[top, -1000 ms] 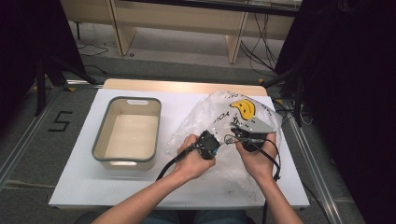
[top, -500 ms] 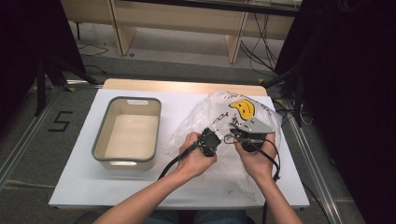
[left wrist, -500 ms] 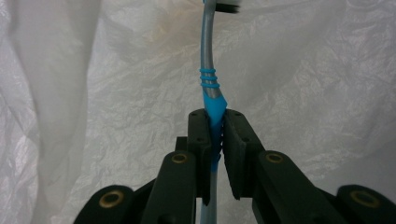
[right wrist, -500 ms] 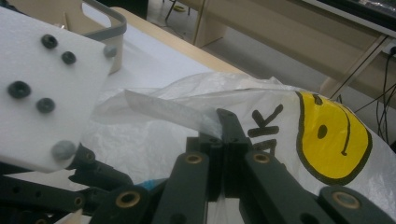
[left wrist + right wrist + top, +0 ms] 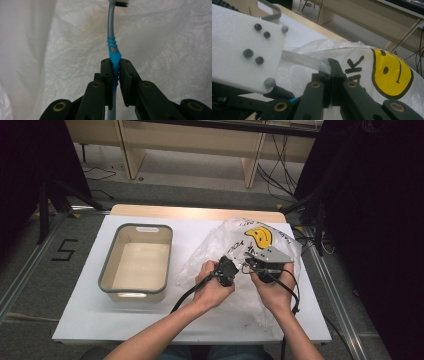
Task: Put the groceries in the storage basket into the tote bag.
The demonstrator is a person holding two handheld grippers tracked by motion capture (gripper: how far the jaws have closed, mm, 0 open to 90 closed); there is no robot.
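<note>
High view: both hands work close together over a clear plastic bag (image 5: 235, 245) with a yellow smiley print (image 5: 259, 236), on a white table (image 5: 95, 320). Left gripper (image 5: 227, 269) sits at the bag's near left edge, right gripper (image 5: 253, 264) just beside it to the right, with its grey plate (image 5: 272, 255) on top; the two nearly touch. A grey-rimmed tub (image 5: 137, 262) stands well apart to the left of the left gripper. Left gripper view: the jaws are narrow and clamp a toothbrush (image 5: 113, 53) by its blue ribbed handle; the grey neck runs straight ahead from the jaw tips and curves slightly, with the dark bristle head (image 5: 121, 3) at the far end. Crinkled bag film (image 5: 162, 50) surrounds the brush on all sides ahead of the jaws, so the brush appears to be inside the bag. Right gripper view: the jaws are closed tight on a fold of bag film (image 5: 325, 66), pinched at the tips; a taut strip of film runs from there to the left. The smiley print (image 5: 393, 73) lies just right of the jaws. A white foam block (image 5: 244, 47) with dark grey dots, part of the left gripper, sits close to the left.
</note>
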